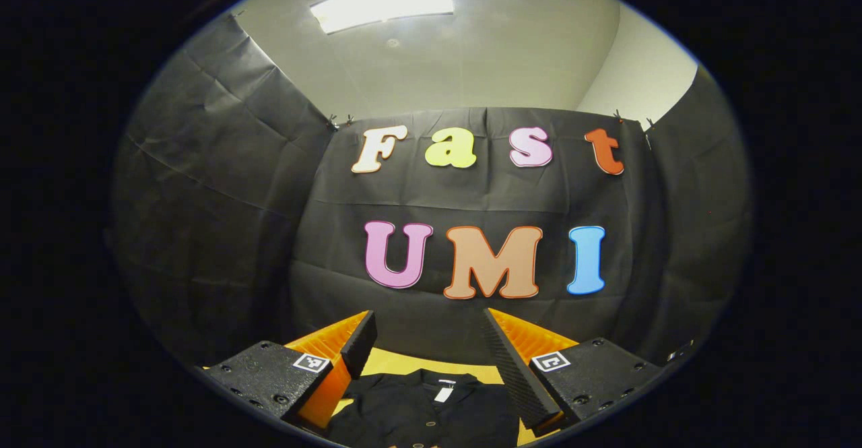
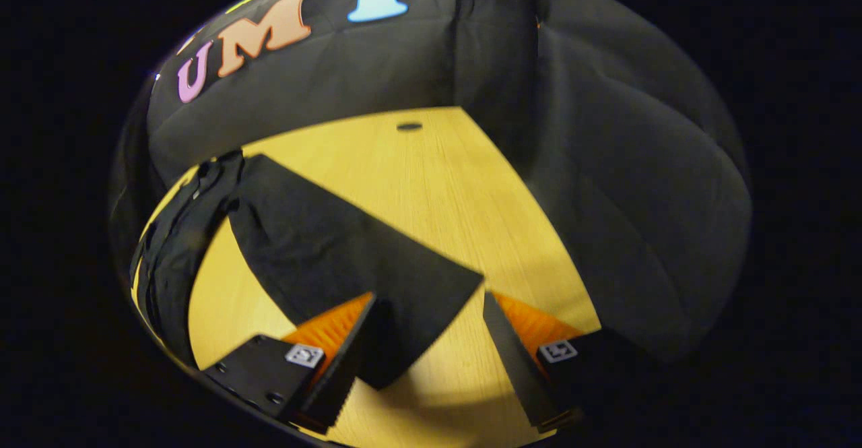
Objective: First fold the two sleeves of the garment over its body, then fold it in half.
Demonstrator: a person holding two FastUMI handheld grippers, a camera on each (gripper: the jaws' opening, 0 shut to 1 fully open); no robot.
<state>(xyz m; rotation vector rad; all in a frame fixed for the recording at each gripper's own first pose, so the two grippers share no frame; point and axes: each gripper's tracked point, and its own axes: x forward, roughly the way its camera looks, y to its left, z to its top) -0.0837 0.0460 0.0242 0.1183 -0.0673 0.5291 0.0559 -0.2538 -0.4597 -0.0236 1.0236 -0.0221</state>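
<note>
While both grippers gape, the sleeve (image 2: 350, 259) lies between the right gripper (image 2: 431, 340) fingers.

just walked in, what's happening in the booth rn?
A person is working a hand-held gripper in each hand to fold a black garment lying on the wooden table. Nothing is folded yet. The right hand-held gripper is open and low over the end of one sleeve, which is spread flat away from the body, its cuff between the fingers but not pinched. The left hand-held gripper is also open, held level near the collar end and pointing at the booth wall, gripping nothing.
</note>
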